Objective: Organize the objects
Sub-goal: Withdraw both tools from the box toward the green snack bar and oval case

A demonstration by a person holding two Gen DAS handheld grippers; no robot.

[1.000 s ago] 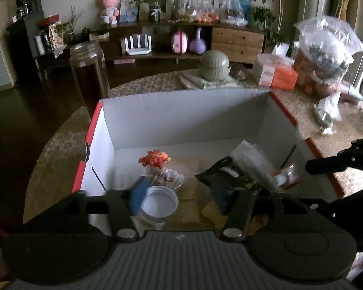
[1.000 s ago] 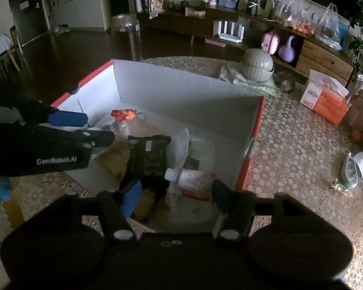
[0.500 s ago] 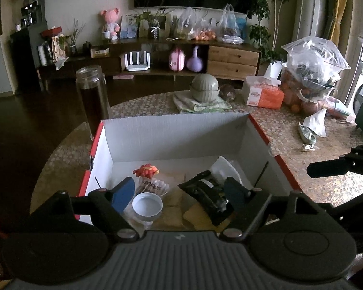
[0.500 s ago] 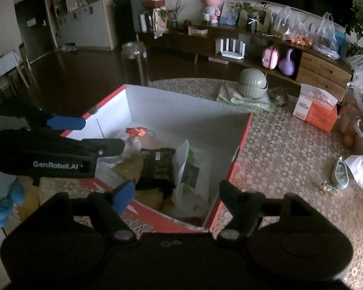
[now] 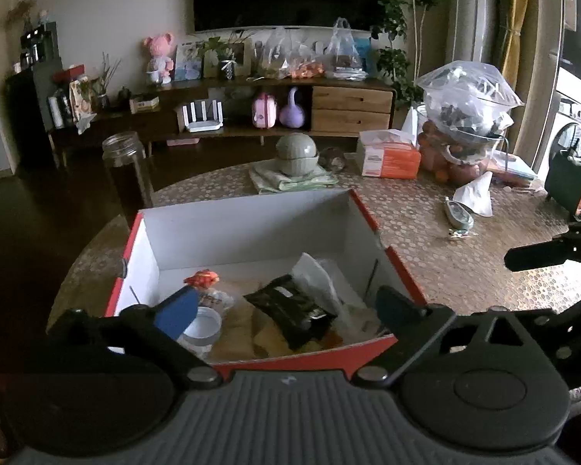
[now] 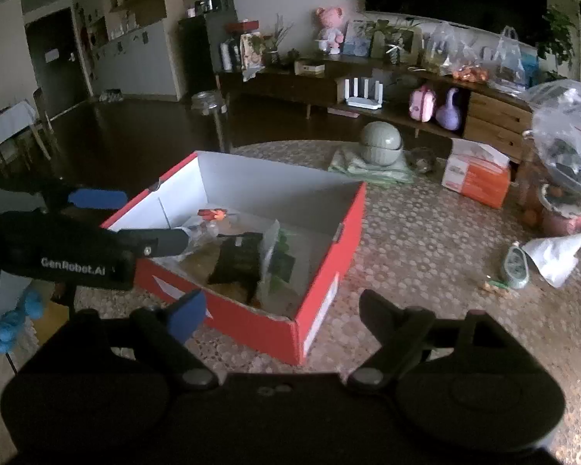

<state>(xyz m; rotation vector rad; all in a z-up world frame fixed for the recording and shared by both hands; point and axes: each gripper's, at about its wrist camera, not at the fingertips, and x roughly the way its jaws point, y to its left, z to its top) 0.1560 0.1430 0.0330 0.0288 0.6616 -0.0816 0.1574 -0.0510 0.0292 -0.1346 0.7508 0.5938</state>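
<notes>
Both tools have pulled back and up from the box (image 5: 248,228) over the last second; a second ago they were low over its contents, and now the whole red-and-white box is in frame. Left tool (image 5: 286,306): fingers spread wide, nothing between them, hovering at the near wall. Right tool (image 6: 281,312): also spread and empty, off the box's near corner, over bare surface (image 6: 426,240).

Contents all lie inside the box: black packet (image 5: 290,306) centre, white cup (image 5: 202,325) at 8 o'clock, red-topped item (image 5: 201,279) at 10 o'clock, clear bag (image 5: 317,275) at 2 o'clock.

Judgement: a deposit looks finished. Loose items at 2 o'clock on the surface, e.g. tissue (image 6: 554,254), may be next.
</notes>
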